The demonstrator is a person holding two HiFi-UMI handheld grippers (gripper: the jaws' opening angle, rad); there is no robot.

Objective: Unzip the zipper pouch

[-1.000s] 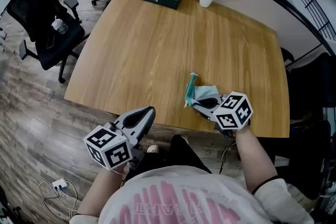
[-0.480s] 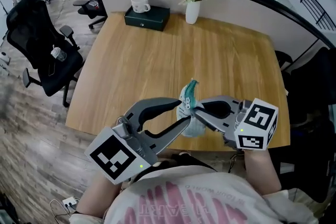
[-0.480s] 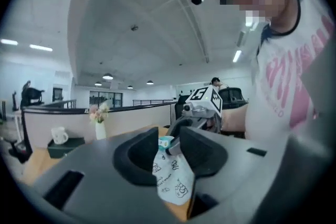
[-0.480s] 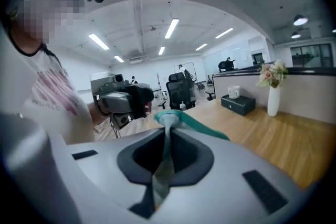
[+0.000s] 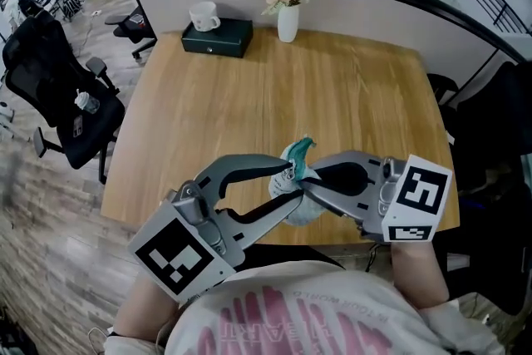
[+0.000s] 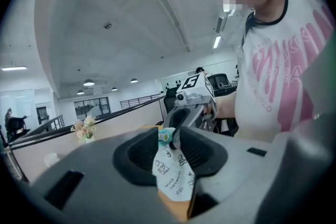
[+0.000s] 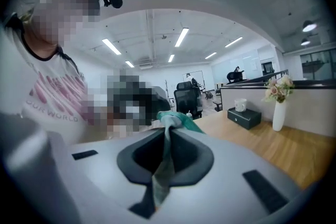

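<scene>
The zipper pouch, teal on top and pale with print below, hangs in the air above the near edge of the wooden table. My right gripper is shut on it, and in the right gripper view the teal fabric is pinched flat between that gripper's jaws. My left gripper comes in from the lower left with its jaws spread wide. The pouch's printed lower part hangs in the gap of the left gripper, and the pads do not press on it.
At the table's far side stand a white mug on a dark box and a white vase with flowers. A black office chair stands on the floor to the left. A low partition runs behind the table.
The left gripper rose from below the table edge, opened wide and moved its jaws around the pouch. The right gripper lifted the pouch off the table.
</scene>
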